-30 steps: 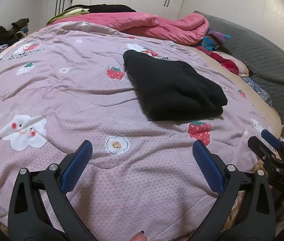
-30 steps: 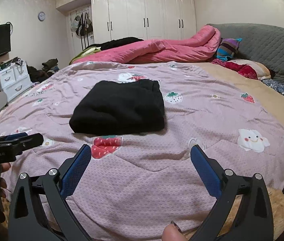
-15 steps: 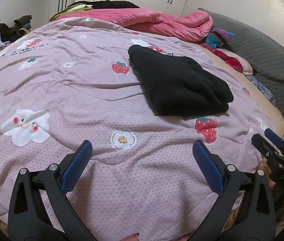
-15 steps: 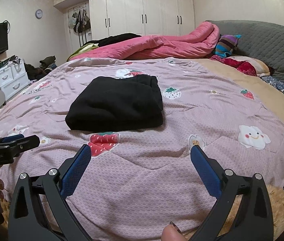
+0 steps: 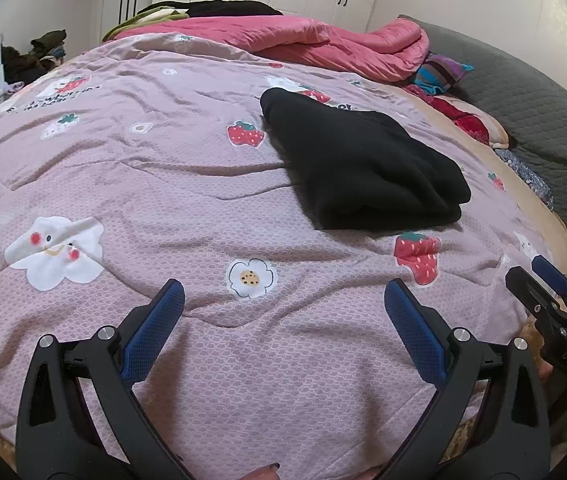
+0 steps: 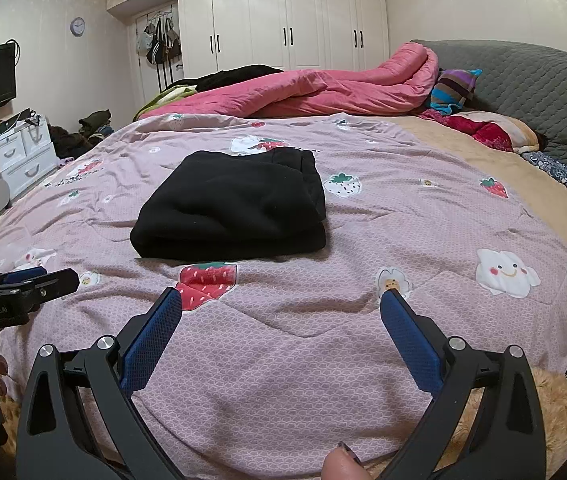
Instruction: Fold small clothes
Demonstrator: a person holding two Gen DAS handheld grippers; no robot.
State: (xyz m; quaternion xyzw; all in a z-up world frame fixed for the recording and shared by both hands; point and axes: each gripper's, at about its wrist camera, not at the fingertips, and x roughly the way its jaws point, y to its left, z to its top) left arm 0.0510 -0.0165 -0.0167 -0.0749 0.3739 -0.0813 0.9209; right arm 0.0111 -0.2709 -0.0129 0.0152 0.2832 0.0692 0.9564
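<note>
A black garment point(image 5: 359, 164) lies folded in a thick rectangle on the pink strawberry-print quilt point(image 5: 163, 184); it also shows in the right wrist view point(image 6: 235, 208). My left gripper point(image 5: 283, 292) is open and empty, hovering over the quilt's near edge, well short of the garment. My right gripper point(image 6: 281, 300) is open and empty, also near the bed's front edge. Each gripper shows in the other's view: the right one point(image 5: 543, 284) at the far right, the left one point(image 6: 31, 280) at the far left.
A bunched pink duvet point(image 6: 323, 92) and dark clothes lie at the far end of the bed. Pillows point(image 6: 483, 128) and a grey padded headboard point(image 6: 543, 80) are on the right. White drawers point(image 6: 19, 156) and a clothes pile stand left of the bed.
Both grippers have drifted slightly; the left view has shifted so the garment sits a little lower and further right. Both stay open and the garment has not moved.
</note>
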